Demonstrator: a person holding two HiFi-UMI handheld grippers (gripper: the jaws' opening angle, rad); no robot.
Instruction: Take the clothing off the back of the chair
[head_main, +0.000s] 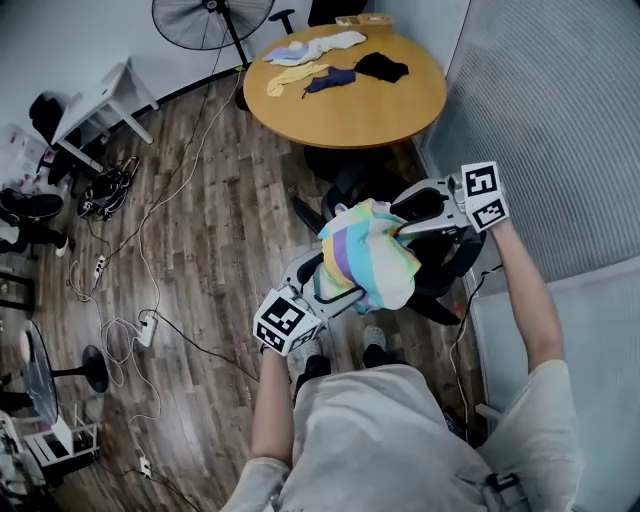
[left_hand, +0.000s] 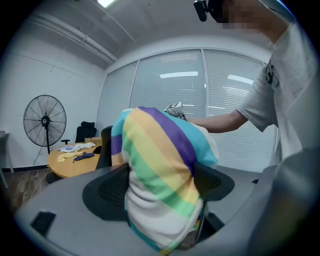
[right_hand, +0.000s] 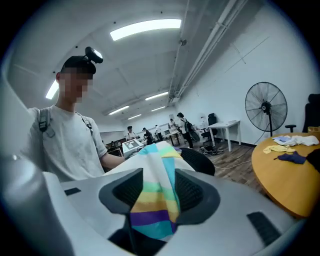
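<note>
A pastel striped piece of clothing (head_main: 368, 255) is bunched over the back of a black office chair (head_main: 445, 268), hiding most of the backrest. My left gripper (head_main: 333, 288) comes in from the near left and is shut on a thick fold of the clothing (left_hand: 160, 165), whose bulk fills its jaws. My right gripper (head_main: 405, 218) reaches in from the right. A narrower strip of the clothing (right_hand: 156, 192) lies between its jaws, which stand a little apart and do not clamp it. The chair's dark mesh (right_hand: 200, 160) shows just behind that strip.
A round wooden table (head_main: 380, 110) with several small garments stands just beyond the chair. A standing fan (head_main: 212, 20) is behind it. Cables (head_main: 150, 255) trail across the wood floor to the left, near a white side table (head_main: 100, 100). Window blinds (head_main: 560, 130) close off the right.
</note>
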